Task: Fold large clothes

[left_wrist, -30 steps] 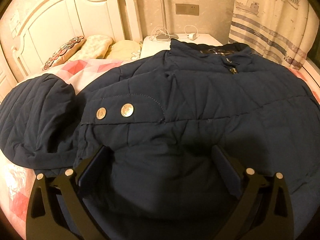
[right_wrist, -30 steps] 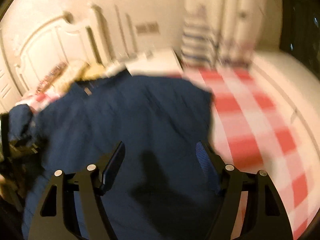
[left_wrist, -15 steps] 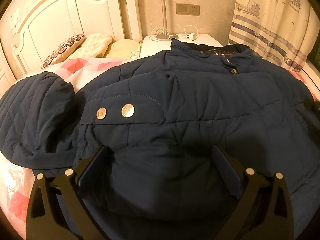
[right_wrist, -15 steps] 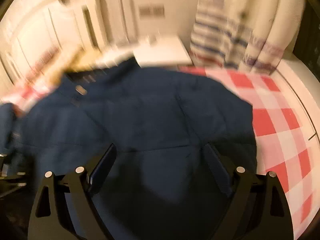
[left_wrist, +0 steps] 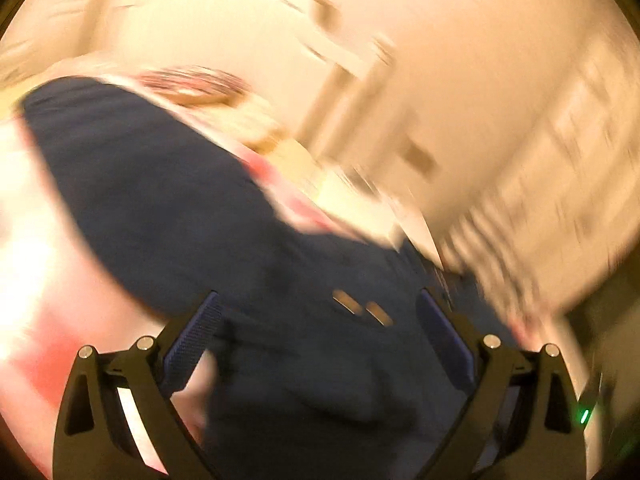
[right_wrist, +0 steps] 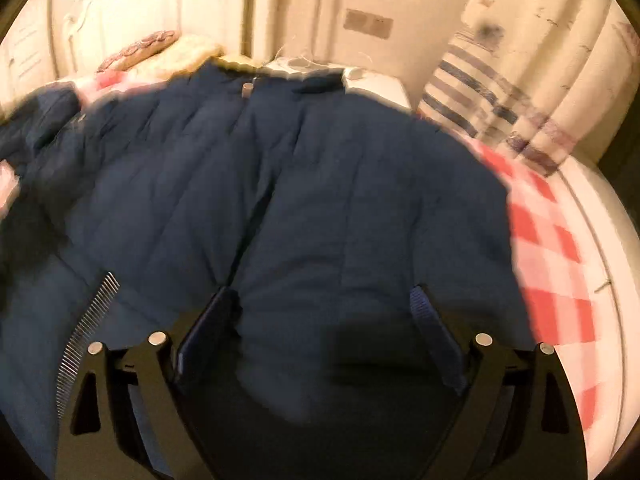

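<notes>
- left tool point(left_wrist: 316, 316) is swinging off the quilted navy jacket point(right_wrist: 300, 184) toward its sleeve point(left_wrist: 152, 184), jaws spread, nothing pinched
- right tool point(right_wrist: 320, 316) is opening wider over the jacket, so a sleeve fold is probably coming

jacket point(right_wrist: 320, 184): navy, quilted
sheet point(right_wrist: 548, 248): red, pink and white checks
curtain point(right_wrist: 516, 92): cream, navy stripes
headboard point(right_wrist: 120, 12): white
tool pads point(right_wrist: 434, 330): blue
tool arms point(right_wrist: 120, 392): black
</notes>
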The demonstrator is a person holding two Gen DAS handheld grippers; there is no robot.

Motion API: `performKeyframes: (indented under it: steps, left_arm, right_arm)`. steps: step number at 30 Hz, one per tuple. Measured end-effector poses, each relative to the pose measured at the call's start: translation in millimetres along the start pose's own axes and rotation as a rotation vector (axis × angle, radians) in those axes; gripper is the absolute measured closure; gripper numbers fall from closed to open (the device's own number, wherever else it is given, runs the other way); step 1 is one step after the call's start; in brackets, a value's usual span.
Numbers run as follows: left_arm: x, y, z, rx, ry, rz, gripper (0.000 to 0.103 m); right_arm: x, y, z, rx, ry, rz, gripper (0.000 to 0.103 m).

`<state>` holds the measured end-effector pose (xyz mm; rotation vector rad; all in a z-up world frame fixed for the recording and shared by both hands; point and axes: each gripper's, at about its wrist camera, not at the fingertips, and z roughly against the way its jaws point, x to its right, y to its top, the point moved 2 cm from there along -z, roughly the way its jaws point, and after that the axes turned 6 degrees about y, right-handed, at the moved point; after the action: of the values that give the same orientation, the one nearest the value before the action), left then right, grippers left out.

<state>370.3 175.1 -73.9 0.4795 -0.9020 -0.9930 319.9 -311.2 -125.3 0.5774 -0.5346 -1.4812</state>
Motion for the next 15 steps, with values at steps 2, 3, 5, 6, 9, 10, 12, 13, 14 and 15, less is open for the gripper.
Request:
performKeyframes:
  steps: [2,3,5,6,9,10,12,13,14,15]
  left_arm:
    - [-44,24,8,0.051,0.061,0.099,0.006]
    - [-71,37,8,0.056,0.101,0.163,0.006]
    - [-119,56,4,0.047,0.152,0.292,0.006]
    - [-139,63,0,0.04,0.166,0.348,0.006]
    - [-185,90,-19,0.008,0.177,0.446,0.006]
    - [-191,101,-27,-0.007,0.19,0.432,0.006]
    - [-197,118,-40,-0.042,0.203,0.408,0.008]
    - [-196,123,-43,-0.045,0.199,0.407,0.014]
    - [-195,128,-46,-0.05,0.158,0.413,0.061]
    - [-188,129,-51,-0.077,0.136,0.421,0.094]
  right_arm:
    - [7,0,-4,-0.018,0.024,-0.032,0.007]
    - [7,0,-6,-0.02,0.024,-0.033,0.007]
    - [3,-1,-6,-0.018,0.013,-0.025,0.007]
    - [2,-2,-6,-0.015,0.01,-0.024,0.007]
    - [3,0,-5,-0.014,0.013,-0.028,0.007]
    - [2,0,-6,-0.014,0.013,-0.028,0.007]
    - [-1,-3,-3,-0.013,0.013,-0.028,0.007]
    - [-2,0,-3,-0.01,0.006,-0.033,0.007]
    - [-2,0,-3,-0.009,0.006,-0.033,0.007]
    - [-1,-1,-3,-0.009,0.007,-0.033,0.007]
